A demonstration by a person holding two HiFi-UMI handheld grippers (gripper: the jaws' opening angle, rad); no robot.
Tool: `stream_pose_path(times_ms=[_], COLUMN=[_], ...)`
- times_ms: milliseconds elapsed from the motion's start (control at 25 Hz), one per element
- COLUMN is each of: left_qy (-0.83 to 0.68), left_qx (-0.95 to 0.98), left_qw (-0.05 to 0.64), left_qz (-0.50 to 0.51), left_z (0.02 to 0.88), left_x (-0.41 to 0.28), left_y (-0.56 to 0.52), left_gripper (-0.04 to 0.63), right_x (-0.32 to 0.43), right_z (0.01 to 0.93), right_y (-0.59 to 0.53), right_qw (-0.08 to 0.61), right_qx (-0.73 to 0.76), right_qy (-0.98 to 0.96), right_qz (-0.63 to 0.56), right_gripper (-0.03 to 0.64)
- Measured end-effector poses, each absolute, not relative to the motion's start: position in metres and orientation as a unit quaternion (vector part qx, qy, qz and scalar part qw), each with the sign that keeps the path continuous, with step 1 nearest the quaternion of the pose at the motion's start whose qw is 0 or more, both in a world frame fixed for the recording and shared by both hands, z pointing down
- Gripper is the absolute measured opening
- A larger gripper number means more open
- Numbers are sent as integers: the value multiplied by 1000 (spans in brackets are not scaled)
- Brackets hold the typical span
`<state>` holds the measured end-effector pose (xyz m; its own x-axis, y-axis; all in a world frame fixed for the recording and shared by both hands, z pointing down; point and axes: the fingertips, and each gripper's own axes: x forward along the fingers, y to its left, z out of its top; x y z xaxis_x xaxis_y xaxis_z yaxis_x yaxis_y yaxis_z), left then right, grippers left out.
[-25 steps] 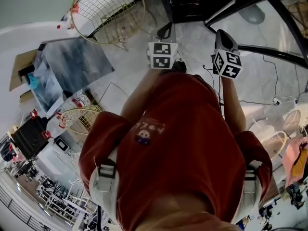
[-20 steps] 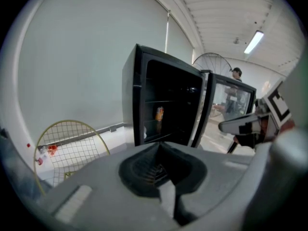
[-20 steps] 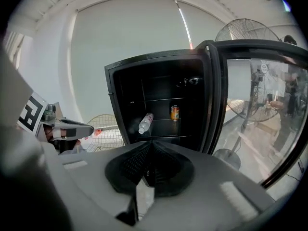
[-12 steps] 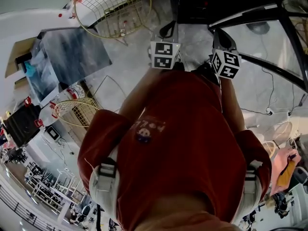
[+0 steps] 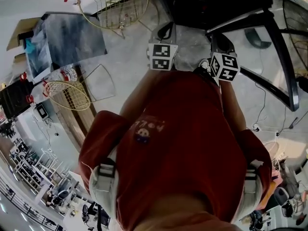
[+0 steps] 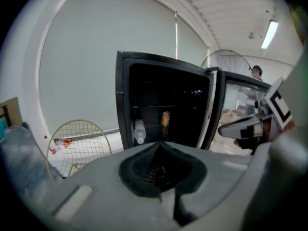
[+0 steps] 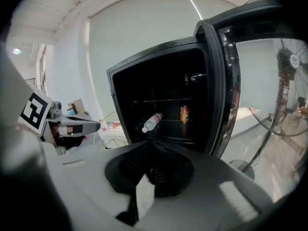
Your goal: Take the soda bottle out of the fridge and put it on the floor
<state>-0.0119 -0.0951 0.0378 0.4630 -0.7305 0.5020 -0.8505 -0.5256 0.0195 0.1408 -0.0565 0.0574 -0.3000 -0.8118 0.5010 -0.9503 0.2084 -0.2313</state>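
Two grey hand-held tools, the left gripper [image 5: 166,31] and the right gripper [image 5: 220,40], each carry a black-and-white marker cube and point at a black fridge [image 7: 144,76]. Its door [image 7: 226,81] stands open at the right of the right gripper view. Both pairs of fingers are clenched together, empty. The clear plastic soda bottle [image 7: 151,121] with a red-and-white label is on a shelf inside the fridge, left of an orange can [image 7: 184,114]. The print on both is too small to read. The floor [image 5: 125,66] is mottled pale grey stone. A gold wire basket [image 5: 113,4] stands at the head view's upper left, and a pale wall [image 7: 144,28] rises behind the fridge.
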Motion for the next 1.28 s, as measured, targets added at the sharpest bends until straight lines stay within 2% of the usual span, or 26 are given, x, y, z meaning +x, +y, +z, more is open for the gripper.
stream_pose_path(times_ms=[280,520,1280], left_qy=[-515,-533,-528], left_qx=[817,809,819], left_qw=[148,141,116], left_qz=[214,206,194], left_z=[34,20,-4], left_x=[41,45,-25], left_y=[-63,-31,-20], left_gripper=[-2,0,-2], right_x=[187,212,135], right_z=[64,61,24], right_y=[-39,-19,-7], right_qw=[154,154,125], right_qx=[522,516,543], right_qy=[-807,-808,-803], right_qz=[230,240,210], right_gripper=[0,0,2])
